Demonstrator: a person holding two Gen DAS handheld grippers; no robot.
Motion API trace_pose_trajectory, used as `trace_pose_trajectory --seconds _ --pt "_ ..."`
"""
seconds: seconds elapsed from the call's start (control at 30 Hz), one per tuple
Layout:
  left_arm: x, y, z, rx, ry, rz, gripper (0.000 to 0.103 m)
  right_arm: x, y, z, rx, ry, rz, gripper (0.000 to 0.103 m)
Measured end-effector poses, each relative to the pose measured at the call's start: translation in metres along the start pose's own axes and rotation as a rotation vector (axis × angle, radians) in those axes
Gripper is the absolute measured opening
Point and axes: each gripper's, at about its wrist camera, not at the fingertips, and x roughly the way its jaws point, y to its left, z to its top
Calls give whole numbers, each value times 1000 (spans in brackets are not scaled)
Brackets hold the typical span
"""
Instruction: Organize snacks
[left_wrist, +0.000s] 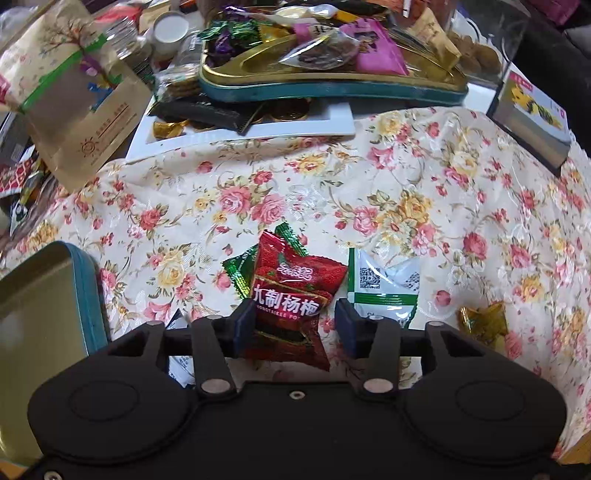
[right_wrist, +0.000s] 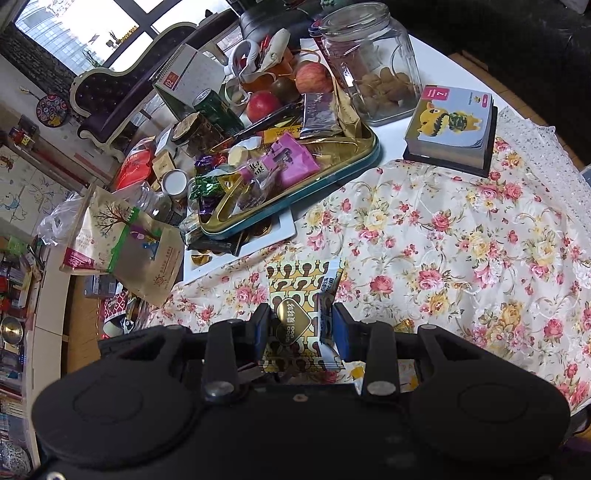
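Snacks lie scattered over the tabletop, which wears a cream cloth printed with pink and yellow roses (left_wrist: 424, 177). Take the red plastic snack packet with white characters (left_wrist: 295, 291) as your landmark: it lies on that cloth directly between the jaws of your left gripper (left_wrist: 293, 325). Those jaws stand released; the left blue pad sits at the packet's edge, while the right one is clear of it with cloth showing between. Under the red packet, poking out behind and to its left, is a shiny green foil wrapper (left_wrist: 236, 269). Just right of the red packet is a white sachet with green trim and a QR code (left_wrist: 384, 284), and further right a crumpled gold foil wrapper (left_wrist: 484, 321). Left of the red packet, at the picture's edge, you see an empty gold-lined tin with a teal rim (left_wrist: 48, 306). Well behind the red packet, a gold oval tray with a teal rim (left_wrist: 332, 90) is heaped with wrapped sweets and rests partly on a flat white box (left_wrist: 240, 136). A brown paper pouch with a tree print (left_wrist: 74, 92) leans far back on the left.

Your right gripper (right_wrist: 301, 328) is clenched on a small white and gold patterned packet with a gold heart label (right_wrist: 295, 314), pads pressing both sides. A glass jar holding nuts (right_wrist: 373, 66) stands beyond the oval tray in that view.
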Motion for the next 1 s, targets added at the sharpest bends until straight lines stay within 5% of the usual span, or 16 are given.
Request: trace_pose_trajectory --seconds 0.2,0.37,0.57,1.0 --pt "6 -2 1 6 10 25 57 -1 -1 1 7 -2 -3 38" --pt "9 10 10 -88 61 13 42 -1 -1 1 8 -6 -5 38" --pt "3 25 16 -216 132 -59 41 -1 0 2 8 -13 -9 38" --pt "-87 38 37 -206 -11 7 41 4 0 3 3 -24 -50 38"
